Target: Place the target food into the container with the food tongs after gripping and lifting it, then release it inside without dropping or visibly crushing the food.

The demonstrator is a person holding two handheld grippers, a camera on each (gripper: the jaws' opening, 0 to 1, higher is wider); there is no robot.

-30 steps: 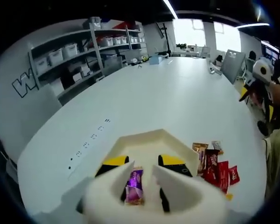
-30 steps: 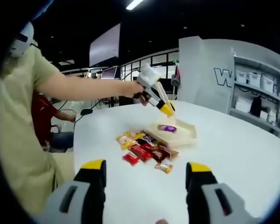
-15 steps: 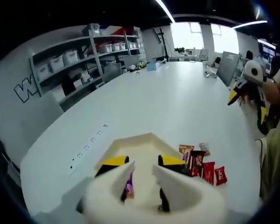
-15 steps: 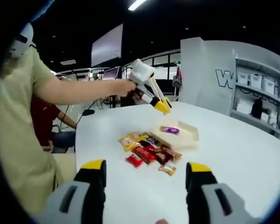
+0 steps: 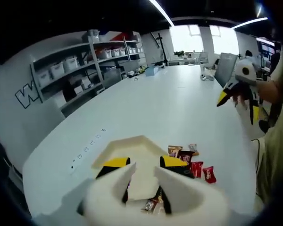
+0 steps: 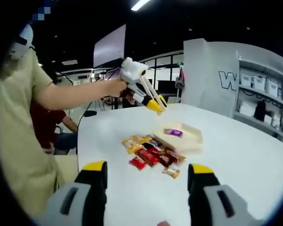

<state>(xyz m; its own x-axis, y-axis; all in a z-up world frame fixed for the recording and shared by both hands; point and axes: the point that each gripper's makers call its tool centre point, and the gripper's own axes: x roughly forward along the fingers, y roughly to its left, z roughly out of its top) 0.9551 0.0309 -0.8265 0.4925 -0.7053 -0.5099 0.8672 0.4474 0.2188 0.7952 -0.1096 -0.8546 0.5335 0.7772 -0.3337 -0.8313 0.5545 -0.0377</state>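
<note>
In the right gripper view, the right gripper (image 6: 146,186) is held low over the white surface (image 6: 236,160) with its yellow-tipped jaws spread wide, nothing between them. Just past it, a loose pile of wrapped snacks (image 6: 150,154) is scattered on the surface, red and orange wrappers mostly. Right behind the pile, touching or nearly so, sits the cream container (image 6: 181,139), and a purple-wrapped snack (image 6: 173,133) can be seen lying inside it. Above the container the left gripper (image 6: 155,104) is held up in the air by a person's hand (image 6: 114,87); the food tongs (image 6: 151,94) on it are empty, jaws a little apart. In the left gripper view the tong arms can be seen parted over the container (image 5: 132,160), with the snack pile (image 5: 191,162) beside it. Grey shelving (image 6: 262,101) with bins stands further back.
</note>
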